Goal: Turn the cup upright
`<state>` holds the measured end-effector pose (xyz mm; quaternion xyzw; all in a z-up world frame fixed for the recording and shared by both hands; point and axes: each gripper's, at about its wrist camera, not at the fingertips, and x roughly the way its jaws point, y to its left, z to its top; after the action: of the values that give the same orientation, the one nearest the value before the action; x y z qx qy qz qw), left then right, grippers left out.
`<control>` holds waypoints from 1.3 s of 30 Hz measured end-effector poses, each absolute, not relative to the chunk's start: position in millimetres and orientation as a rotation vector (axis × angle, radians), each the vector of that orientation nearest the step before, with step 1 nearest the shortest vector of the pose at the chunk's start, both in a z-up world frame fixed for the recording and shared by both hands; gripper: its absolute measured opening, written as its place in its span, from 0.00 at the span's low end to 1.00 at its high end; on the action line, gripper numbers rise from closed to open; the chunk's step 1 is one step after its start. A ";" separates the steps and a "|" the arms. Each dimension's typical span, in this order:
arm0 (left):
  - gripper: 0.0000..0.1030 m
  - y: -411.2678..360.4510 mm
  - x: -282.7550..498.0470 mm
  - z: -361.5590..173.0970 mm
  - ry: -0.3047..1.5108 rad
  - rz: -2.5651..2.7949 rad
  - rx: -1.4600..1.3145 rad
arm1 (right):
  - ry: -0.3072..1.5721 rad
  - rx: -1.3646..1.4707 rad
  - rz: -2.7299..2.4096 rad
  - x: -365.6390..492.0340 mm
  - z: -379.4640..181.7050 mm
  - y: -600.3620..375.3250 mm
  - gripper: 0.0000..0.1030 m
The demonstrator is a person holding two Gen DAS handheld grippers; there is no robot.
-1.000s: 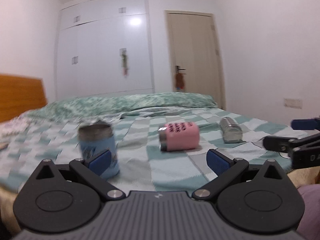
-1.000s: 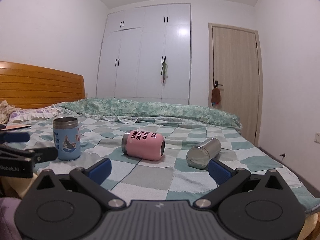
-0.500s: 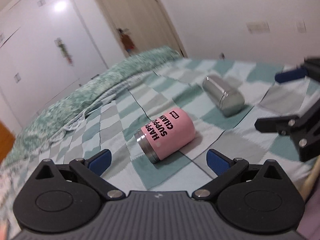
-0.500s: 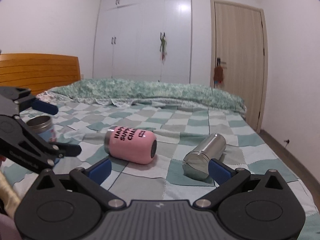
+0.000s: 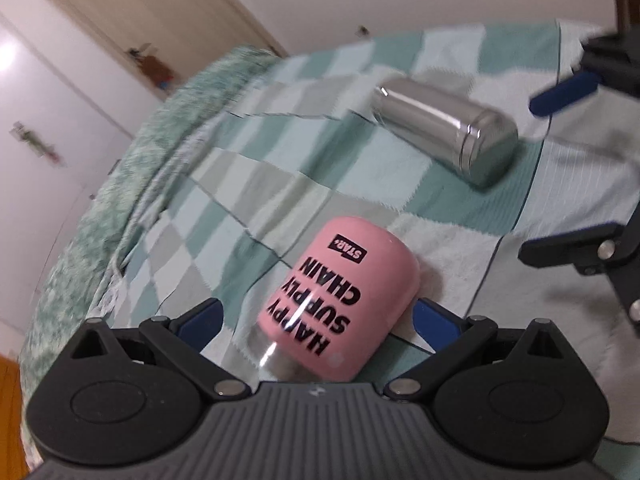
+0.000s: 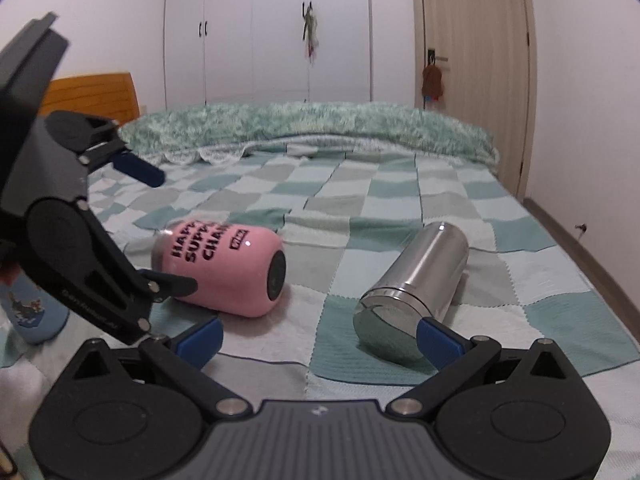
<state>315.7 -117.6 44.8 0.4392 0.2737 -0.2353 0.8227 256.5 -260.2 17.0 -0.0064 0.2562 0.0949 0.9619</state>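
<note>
two cups on side. left gripper (image 5: 316, 318) spread wide, straddling pink cup (image 5: 340, 300), ungripped. right gripper (image 6: 318, 338) open, empty. step: approach. next: clamp, tip upright.

Soft indoor light, glare on wardrobe (image 5: 8, 60); left wrist view motion-blurred, right sharper; fisheye bends edges, dark corners.

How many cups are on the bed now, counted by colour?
Pink cup, lying on its side: 1
Steel cup, lying on its side: 1
Blue cup, partly hidden at the edge of the right wrist view: 1
Total: 3
</note>
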 end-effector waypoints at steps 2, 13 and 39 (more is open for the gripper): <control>1.00 -124.7 328.7 35.5 0.594 -0.514 0.984 | 0.537 -0.013 0.199 265.1 14.0 -263.0 1.00; 0.96 -130.7 371.6 3.8 0.683 -0.583 1.020 | 0.587 0.006 0.279 286.5 1.2 -267.0 1.00; 0.85 -111.0 156.1 13.4 0.501 -0.869 0.938 | 0.547 -0.071 0.282 141.3 38.5 -257.1 1.00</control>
<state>156.1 -111.0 13.4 0.4331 0.2313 -0.4012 0.7733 141.3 -257.1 38.5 -0.0351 0.2691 0.1389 0.9524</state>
